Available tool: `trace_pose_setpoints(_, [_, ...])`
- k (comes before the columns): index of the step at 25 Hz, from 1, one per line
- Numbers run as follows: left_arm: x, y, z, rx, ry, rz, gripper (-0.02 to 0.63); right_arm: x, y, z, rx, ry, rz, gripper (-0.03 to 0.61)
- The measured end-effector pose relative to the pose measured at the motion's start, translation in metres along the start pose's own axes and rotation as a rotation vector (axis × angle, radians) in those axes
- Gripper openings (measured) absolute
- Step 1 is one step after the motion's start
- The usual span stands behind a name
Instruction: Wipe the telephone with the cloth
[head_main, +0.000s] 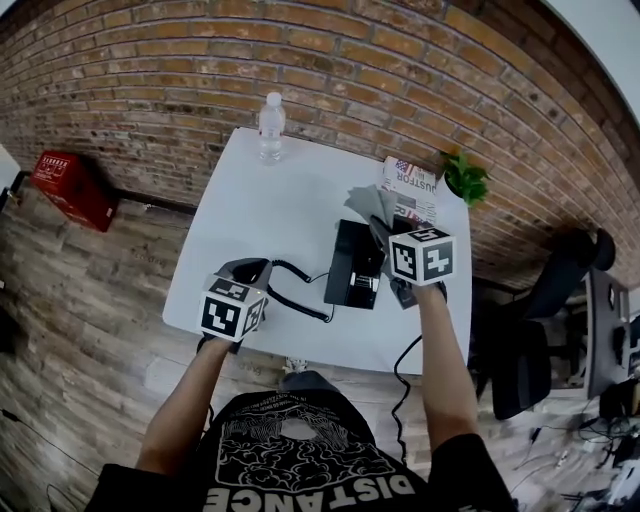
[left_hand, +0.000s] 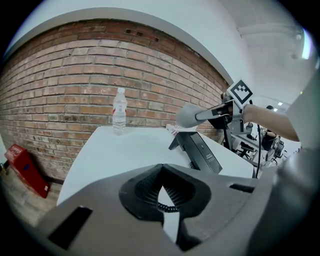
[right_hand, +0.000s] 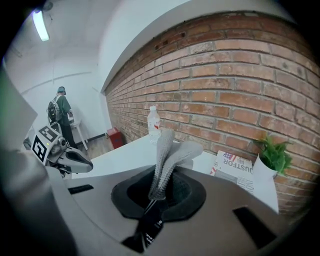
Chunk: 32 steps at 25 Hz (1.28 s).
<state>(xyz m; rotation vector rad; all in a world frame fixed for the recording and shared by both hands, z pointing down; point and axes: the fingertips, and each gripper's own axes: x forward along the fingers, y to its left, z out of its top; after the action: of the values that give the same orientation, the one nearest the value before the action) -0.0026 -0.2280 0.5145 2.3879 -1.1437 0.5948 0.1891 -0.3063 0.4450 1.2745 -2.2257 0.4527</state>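
The black telephone (head_main: 352, 262) stands near the right of the white table (head_main: 270, 210). Its coiled cord (head_main: 295, 300) runs left to my left gripper (head_main: 246, 272), which is at the table's front left and shut on the handset end. In the left gripper view only the cord (left_hand: 164, 206) shows between the pads. My right gripper (head_main: 385, 232) is shut on a grey cloth (head_main: 367, 204), which it holds just above the far end of the telephone (left_hand: 200, 150). The cloth (right_hand: 167, 152) sticks up out of the right gripper (right_hand: 159, 194).
A water bottle (head_main: 271, 125) stands at the table's far edge by the brick wall. A magazine (head_main: 410, 185) and a small potted plant (head_main: 465, 178) sit at the far right corner. A red crate (head_main: 70, 185) is on the floor to the left, an office chair (head_main: 540, 330) to the right. A person (right_hand: 60, 112) stands far off.
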Motion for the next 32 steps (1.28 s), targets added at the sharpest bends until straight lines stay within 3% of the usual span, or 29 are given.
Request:
trace_pose_setpoints(12, [0.010, 0.013, 0.007, -0.026, -0.001, 0.048, 0.006, 0.039, -0.021, -0.038, 0.036, 0.164, 0.066, 0.012])
trace_pose_setpoints(32, [0.015, 0.018, 0.012, -0.036, -0.013, 0.081, 0.006, 0.059, -0.005, -0.034, -0.010, 0.207, 0.196, 0.011])
